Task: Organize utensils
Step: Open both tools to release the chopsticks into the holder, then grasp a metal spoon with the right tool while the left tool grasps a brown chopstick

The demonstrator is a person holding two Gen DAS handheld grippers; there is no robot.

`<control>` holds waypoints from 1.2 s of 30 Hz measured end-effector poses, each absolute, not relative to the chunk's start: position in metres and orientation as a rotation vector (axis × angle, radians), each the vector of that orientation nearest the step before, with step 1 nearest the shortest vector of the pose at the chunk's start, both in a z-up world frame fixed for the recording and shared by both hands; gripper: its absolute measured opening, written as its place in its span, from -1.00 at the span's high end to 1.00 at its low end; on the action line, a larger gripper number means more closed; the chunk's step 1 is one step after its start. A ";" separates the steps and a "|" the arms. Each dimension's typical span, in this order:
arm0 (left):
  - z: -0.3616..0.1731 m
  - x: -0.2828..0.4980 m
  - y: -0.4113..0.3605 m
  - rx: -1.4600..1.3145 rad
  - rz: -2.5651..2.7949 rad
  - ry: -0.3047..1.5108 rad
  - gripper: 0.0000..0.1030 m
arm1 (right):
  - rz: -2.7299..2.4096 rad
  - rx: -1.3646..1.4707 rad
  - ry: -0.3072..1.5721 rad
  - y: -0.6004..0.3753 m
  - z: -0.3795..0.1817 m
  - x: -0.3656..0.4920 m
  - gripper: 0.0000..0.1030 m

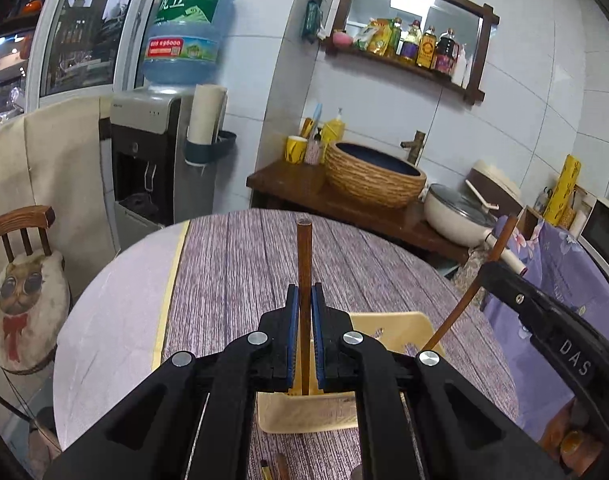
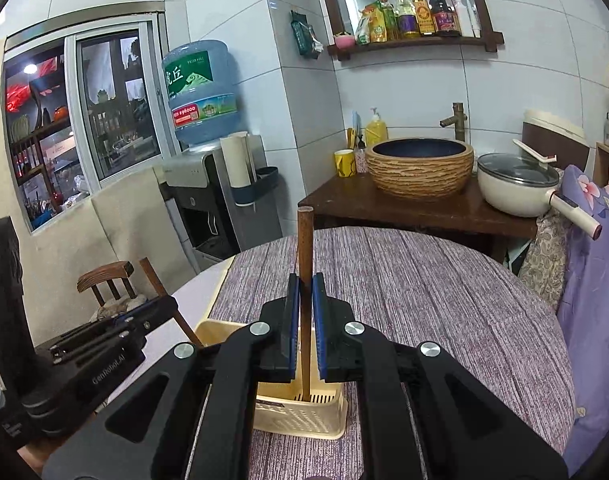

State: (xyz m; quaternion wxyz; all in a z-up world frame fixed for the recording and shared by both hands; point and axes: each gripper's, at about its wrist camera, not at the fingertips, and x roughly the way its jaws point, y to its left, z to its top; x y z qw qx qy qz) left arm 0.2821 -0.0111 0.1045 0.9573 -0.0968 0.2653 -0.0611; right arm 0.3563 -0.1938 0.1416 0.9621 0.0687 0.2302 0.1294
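- The left gripper (image 1: 304,300) has its jaws closed on a brown chopstick (image 1: 304,280), held upright with its lower end inside the cream utensil basket (image 1: 400,328) on the tabletop (image 1: 232,264).
- The right gripper (image 2: 304,300) likewise pinches a second chopstick (image 2: 305,280), whose tip rests on the slotted basket floor.
- Risk: both sticks crowd one small basket; the grippers sit close and could knock together.
- Releasing a tilted stick could let it topple out, or tip the light basket.

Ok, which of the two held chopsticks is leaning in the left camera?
The chopstick in the right gripper: it slants down toward the beige basket, while the left gripper's chopstick stands straight.
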 end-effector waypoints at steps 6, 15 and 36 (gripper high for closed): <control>0.108 0.278 -0.012 -0.194 -0.140 0.536 0.85 | 0.254 0.143 0.465 -0.197 0.138 0.358 0.85; 0.117 0.236 -0.004 -0.183 -0.161 0.436 -0.24 | 0.271 0.144 0.413 -0.205 0.134 0.329 -0.21; 0.007 0.176 0.049 -0.241 0.024 0.685 -0.82 | 0.159 0.083 0.649 -0.242 0.020 0.246 -0.67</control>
